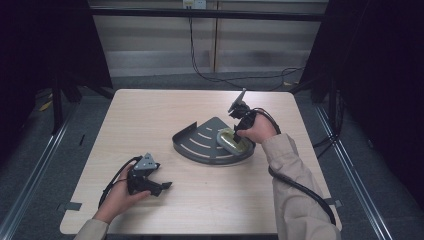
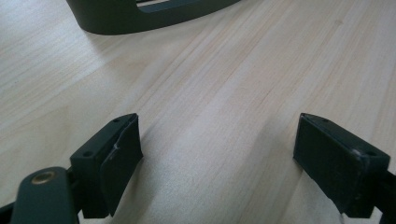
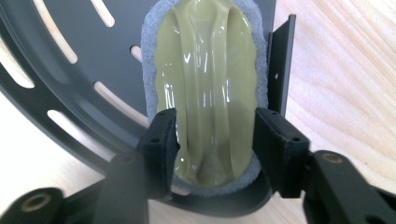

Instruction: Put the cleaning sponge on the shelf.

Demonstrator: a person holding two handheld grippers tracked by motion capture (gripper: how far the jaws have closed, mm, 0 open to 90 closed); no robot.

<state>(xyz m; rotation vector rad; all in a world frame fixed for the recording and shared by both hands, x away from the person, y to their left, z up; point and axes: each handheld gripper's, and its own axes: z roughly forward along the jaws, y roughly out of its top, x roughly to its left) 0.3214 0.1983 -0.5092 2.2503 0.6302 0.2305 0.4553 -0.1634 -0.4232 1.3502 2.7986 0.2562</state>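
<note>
Lying in a dark grey, fan-shaped metal tray (image 1: 200, 142) with slotted floor and low rim, near the middle of a pale wooden table (image 1: 150, 110): an oval scrubbing sponge (image 1: 233, 140) with glossy yellow-green ridged plastic top and a grey fuzzy pad beneath. Set at the tray's right end, close against the straight upright side wall, long axis running along that wall.

Right gripper (image 1: 239, 131), black, held in the right hand (image 1: 257, 131), tilted down over the sponge from the tray's right side. In the right gripper view, sponge (image 3: 210, 88) stretching away straight ahead, its near end lying between the two black jaws, right gripper (image 3: 215, 140) straddling it. Jaws partly apart, one at each long flank of the yellow-green top; left pad close against the flank, a sliver of space at the right pad, so no squeeze visible. Grey fuzzy edge showing past the jaws at the near end and along the left flank. Tray wall (image 3: 280, 70) just right of the sponge, slotted floor to the left.

Left gripper (image 1: 159, 187) well apart from the tray, low over the table's near left part in the left hand (image 1: 120, 197), pointing right. In the left gripper view, left gripper (image 2: 219, 149) with jaws spread wide over bare wood, curved tray rim (image 2: 140, 18) far ahead.
</note>
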